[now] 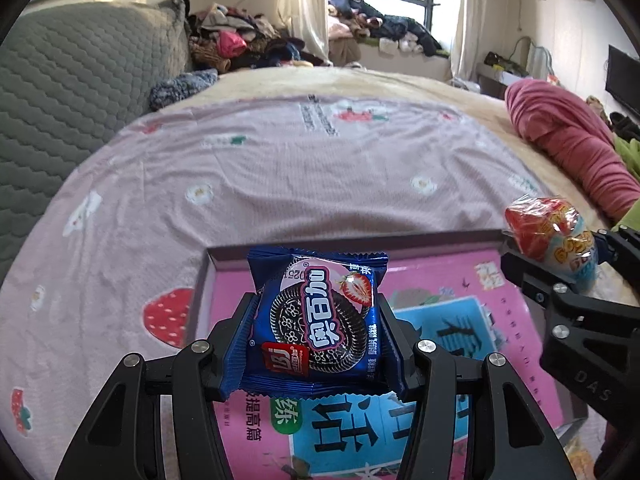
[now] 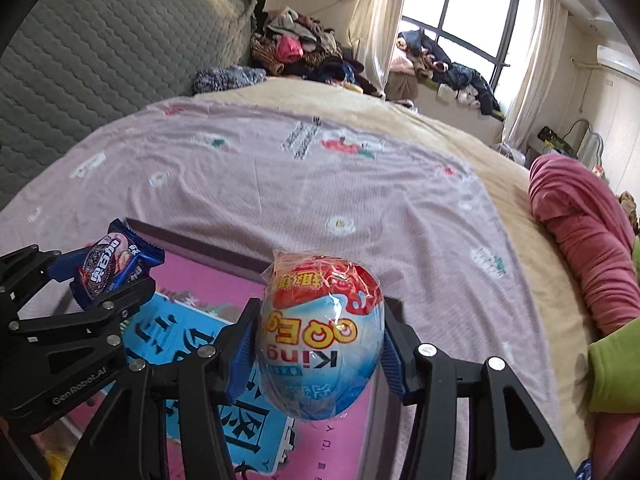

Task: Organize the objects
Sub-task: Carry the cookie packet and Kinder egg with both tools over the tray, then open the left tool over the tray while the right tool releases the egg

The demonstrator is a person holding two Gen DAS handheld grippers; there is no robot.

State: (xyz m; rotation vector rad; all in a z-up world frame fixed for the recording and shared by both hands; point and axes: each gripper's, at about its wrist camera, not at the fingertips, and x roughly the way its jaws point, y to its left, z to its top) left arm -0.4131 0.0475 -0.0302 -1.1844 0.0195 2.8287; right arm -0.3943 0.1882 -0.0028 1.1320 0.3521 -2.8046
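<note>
My left gripper (image 1: 316, 320) is shut on a blue cookie packet (image 1: 316, 320) with a strawberry and a dark round biscuit printed on it. It hangs above a pink box lid (image 1: 440, 304) with blue panels that lies on the bed. My right gripper (image 2: 320, 344) is shut on a wrapped egg-shaped sweet (image 2: 320, 344), red on top and pale blue below. The egg (image 1: 548, 232) and the right gripper (image 1: 560, 256) show at the right edge of the left wrist view. The cookie packet (image 2: 112, 264) and left gripper (image 2: 108, 276) sit at the left of the right wrist view, over the same pink box (image 2: 192, 280).
A pink sheet (image 1: 280, 184) with strawberry and flower prints covers the bed. A grey quilted headboard (image 1: 72, 80) stands at the left. A rolled red blanket (image 1: 568, 148) and a green sleeve (image 2: 616, 368) lie at the right. Heaps of clothes (image 1: 248, 40) sit by the window.
</note>
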